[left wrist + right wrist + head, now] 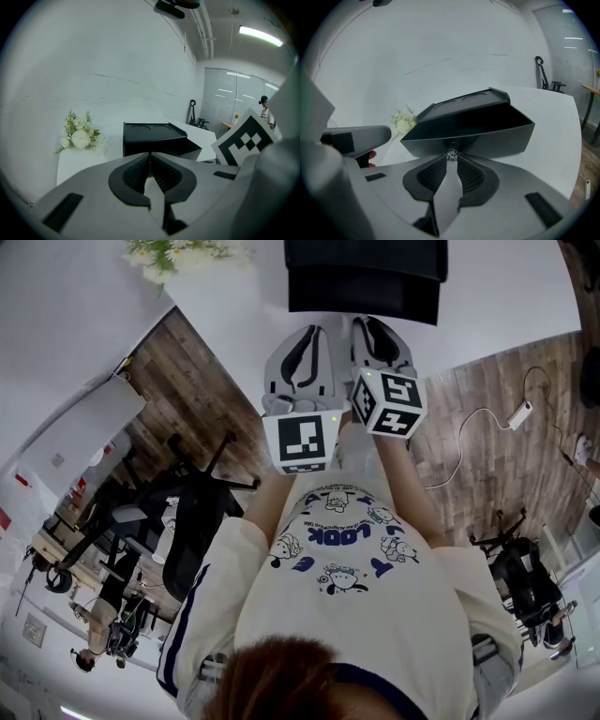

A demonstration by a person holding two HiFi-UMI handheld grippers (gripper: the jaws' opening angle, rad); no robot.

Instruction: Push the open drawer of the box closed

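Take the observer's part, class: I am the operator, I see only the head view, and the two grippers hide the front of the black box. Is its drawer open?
Observer: Yes. In the right gripper view the drawer stands pulled out of the black box.
Operator: What is the right gripper doing?
Observer: The right gripper appears to have its jaws shut on the small knob on the drawer's front.
Operator: And the left?
Observer: The left gripper has its jaws together with nothing between them, and the box lies beyond their tips.
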